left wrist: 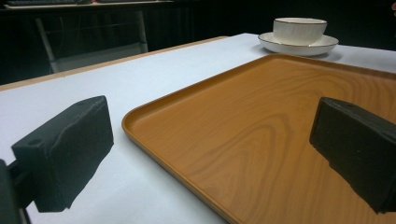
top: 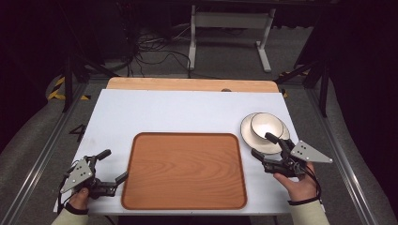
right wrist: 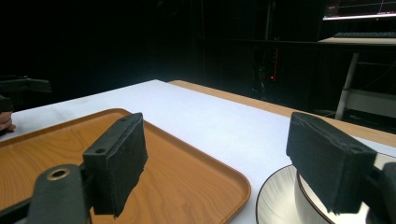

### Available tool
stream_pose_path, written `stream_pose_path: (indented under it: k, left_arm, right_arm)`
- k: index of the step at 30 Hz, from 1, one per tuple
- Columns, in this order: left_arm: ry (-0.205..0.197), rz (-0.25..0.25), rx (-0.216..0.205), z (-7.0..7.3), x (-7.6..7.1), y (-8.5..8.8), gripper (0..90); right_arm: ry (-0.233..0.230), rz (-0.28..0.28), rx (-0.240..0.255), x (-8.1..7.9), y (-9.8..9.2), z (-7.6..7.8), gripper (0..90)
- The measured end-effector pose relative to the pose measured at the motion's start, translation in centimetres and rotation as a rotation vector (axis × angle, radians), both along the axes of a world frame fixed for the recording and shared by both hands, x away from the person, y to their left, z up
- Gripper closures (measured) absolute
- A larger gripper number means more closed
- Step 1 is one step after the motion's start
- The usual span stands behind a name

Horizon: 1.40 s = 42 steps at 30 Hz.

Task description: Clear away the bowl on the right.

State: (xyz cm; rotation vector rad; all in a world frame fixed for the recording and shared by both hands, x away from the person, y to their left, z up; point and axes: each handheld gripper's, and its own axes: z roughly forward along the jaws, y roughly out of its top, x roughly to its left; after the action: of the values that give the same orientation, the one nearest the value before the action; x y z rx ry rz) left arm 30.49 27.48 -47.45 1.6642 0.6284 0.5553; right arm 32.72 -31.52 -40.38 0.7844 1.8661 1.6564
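While no brand, label or readable writing appears on anything here, a wooden tray [top: 185, 171] lies on the white table [top: 164, 110] near its front edge, with a white bowl [top: 266, 124] standing on a saucer [top: 251, 136] just beyond the tray's far right corner. Left gripper [top: 110, 165] sits at the tray's left edge with its jaws spread apart and holding nothing. Right gripper [top: 263, 145] hovers with its jaws also apart, one over the tray's corner and the other over the saucer.

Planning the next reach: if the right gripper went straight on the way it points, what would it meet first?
Probably the white bowl on its saucer: the right gripper, jaws open, points at them from close by. Exact height is unclear.
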Motion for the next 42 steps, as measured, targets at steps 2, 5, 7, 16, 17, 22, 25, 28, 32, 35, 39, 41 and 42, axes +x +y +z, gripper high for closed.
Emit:
stream_pose_path:
  k: [2,5,7,16,17,22,25,28,32,35,39,41,42]
  left_arm:
    - [0.002,-0.002,0.004,0.0,0.0,0.0,0.3]
    - [0.002,-0.001,0.003,0.0,0.0,0.0,0.3]
    - [0.000,-0.002,0.002,0.0,0.0,0.0,0.3]
    - [0.001,0.000,0.000,0.0,0.0,0.0,0.3]
    - [0.000,-0.002,0.003,0.0,0.0,0.0,0.3]
    - [0.000,-0.002,0.002,0.0,0.0,0.0,0.3]
    - [0.000,-0.001,0.002,0.0,0.0,0.0,0.3]
    - [0.000,-0.002,0.003,0.0,0.0,0.0,0.3]
    - [0.000,-0.002,0.003,0.0,0.0,0.0,0.3]
    - [0.001,-0.001,0.002,0.0,0.0,0.0,0.3]
    - [0.001,-0.002,0.003,0.0,0.0,0.0,0.3]
    - [0.001,-0.001,0.002,0.0,0.0,0.0,0.3]
    - [0.001,-0.001,0.001,0.0,0.0,0.0,0.3]
  right_arm:
    - [0.005,-0.002,-0.011,0.4,0.0,0.3,20.2]
    - [0.006,-0.005,-0.021,1.1,-0.1,0.9,20.3]
    - [0.009,-0.007,-0.024,1.3,-0.1,1.0,20.3]
    - [0.026,-0.039,-0.044,3.1,-1.1,2.1,20.3]
    - [0.027,-0.041,-0.044,3.3,-1.2,2.2,20.3]
    - [0.039,-0.061,-0.046,4.1,-1.7,2.5,20.2]
    - [0.042,-0.073,-0.056,4.7,-2.0,2.6,20.1]
    - [0.053,-0.087,-0.049,5.3,-2.4,2.6,20.1]
    - [0.067,-0.108,-0.041,6.0,-3.0,2.6,20.1]
    - [0.068,-0.125,-0.035,6.4,-3.5,2.6,20.1]
    - [0.067,-0.138,-0.013,6.6,-4.2,2.5,21.5]
    - [0.072,-0.149,-0.016,6.8,-4.5,2.4,21.9]
    - [0.073,-0.152,-0.018,6.9,-4.6,2.3,22.4]
